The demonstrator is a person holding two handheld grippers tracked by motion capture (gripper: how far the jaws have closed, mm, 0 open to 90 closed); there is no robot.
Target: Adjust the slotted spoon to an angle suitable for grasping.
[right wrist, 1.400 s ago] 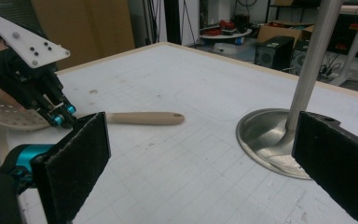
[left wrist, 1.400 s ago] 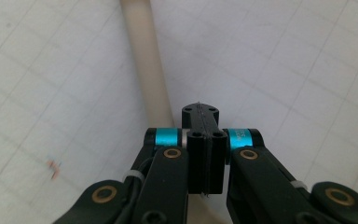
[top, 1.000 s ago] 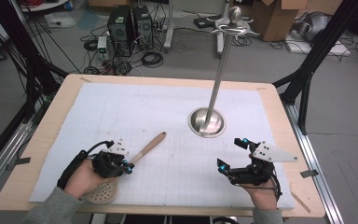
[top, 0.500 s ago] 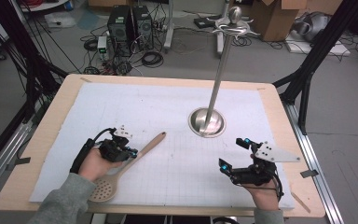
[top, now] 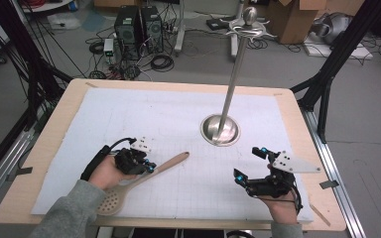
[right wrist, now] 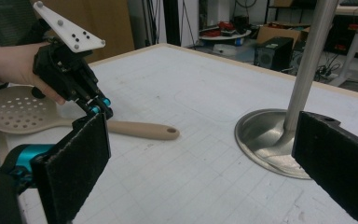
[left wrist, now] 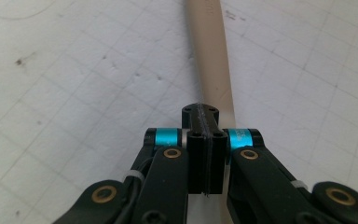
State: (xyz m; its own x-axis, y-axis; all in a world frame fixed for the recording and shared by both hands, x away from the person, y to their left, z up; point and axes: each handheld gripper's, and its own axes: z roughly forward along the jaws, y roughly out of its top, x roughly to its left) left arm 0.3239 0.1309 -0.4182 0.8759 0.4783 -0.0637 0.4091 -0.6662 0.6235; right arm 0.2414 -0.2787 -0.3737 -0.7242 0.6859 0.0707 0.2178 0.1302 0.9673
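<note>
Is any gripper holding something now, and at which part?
The left gripper is shut on the slotted spoon, at its handle. The right gripper is open and holds nothing.

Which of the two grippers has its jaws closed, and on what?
The left gripper: its jaws are shut on the handle of the beige slotted spoon. The right gripper is held wide open, with nothing between its jaws.

table (top: 39, 148) | white gridded sheet (top: 144, 119) | slotted spoon (top: 129, 186) | metal stand (top: 221, 130)

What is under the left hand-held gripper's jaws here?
The left hand-held gripper sits over the beige slotted spoon, jaws pressed together above its handle, which runs on beyond the tips. The stretch of handle right beneath the jaws is covered.
</note>
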